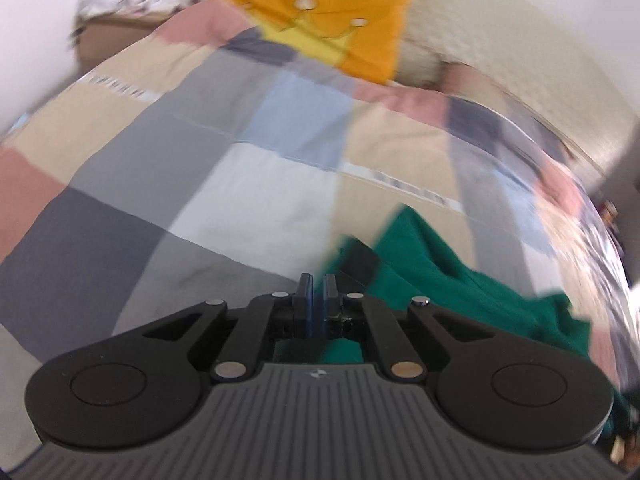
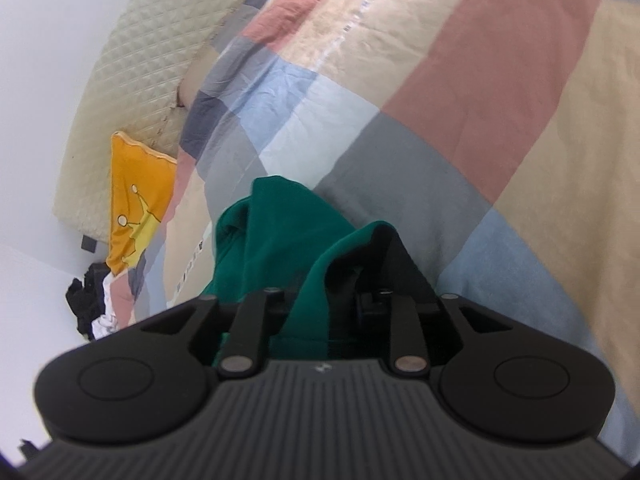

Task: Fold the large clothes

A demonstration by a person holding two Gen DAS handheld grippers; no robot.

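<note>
Left tool (image 1: 319, 285): I see fingers nearly together, thin gap between pads, green fabric just behind; grasp uncertain. Right tool (image 2: 320, 300): fingertips buried under green garment (image 2: 260, 236), state unreadable. Bed (image 1: 256, 184) with patchwork quilt carries garment, bunched near my tools. Orange cushion (image 1: 344, 28) at headboard.

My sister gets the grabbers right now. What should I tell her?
Left gripper: nearly closed, nothing visibly pinched; the crumpled dark green cloth garment lies just to its right.
Right gripper: fingertips hidden under green fabric draped over them, so grip unclear.
Garment sits bunched on the pastel patchwork bedspread.
Done: no neat fold visible.
Left: spread it flat, then fold.
</note>
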